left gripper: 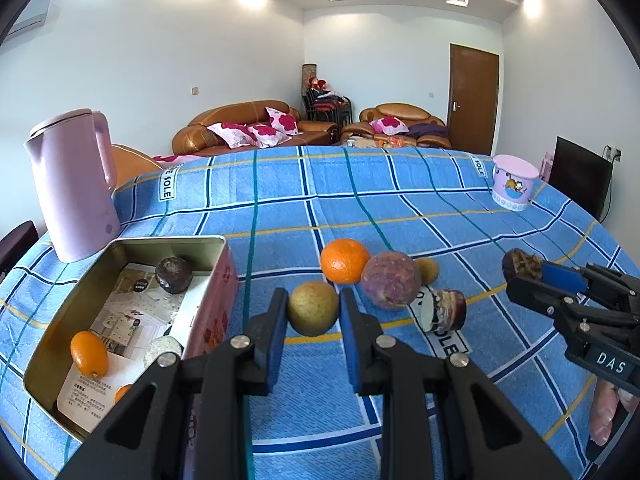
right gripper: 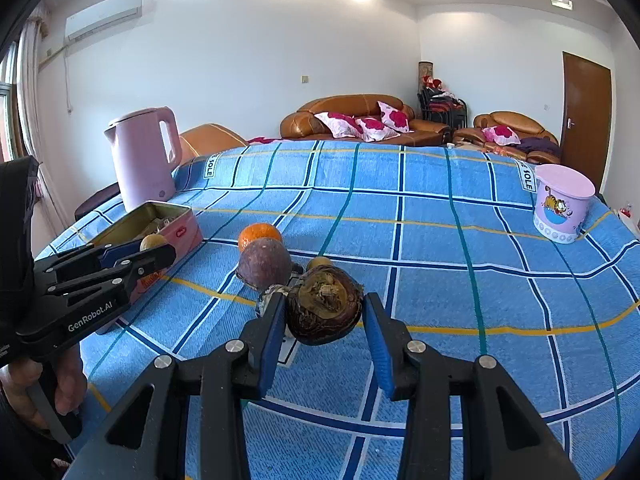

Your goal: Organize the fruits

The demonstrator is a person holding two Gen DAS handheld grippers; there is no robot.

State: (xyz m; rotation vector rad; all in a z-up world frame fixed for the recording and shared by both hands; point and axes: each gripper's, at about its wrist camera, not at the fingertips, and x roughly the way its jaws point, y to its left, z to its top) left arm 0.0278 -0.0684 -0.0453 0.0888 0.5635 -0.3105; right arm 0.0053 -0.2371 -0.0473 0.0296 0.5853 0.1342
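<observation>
My left gripper is shut on a round yellow-green fruit, held just above the blue checked cloth beside the open pink tin. Inside the tin lie a dark passion fruit, an orange and a pale round piece. My right gripper is shut on a dark brown, rough-skinned fruit, also lifted off the cloth. On the cloth between them sit an orange, a large purple fruit, a small brownish fruit and a cut stump-like piece.
A pink kettle stands behind the tin at the table's left edge. A pink cartoon tub sits at the far right corner. The cloth's far half is bare. A person's hand holds the left gripper's handle.
</observation>
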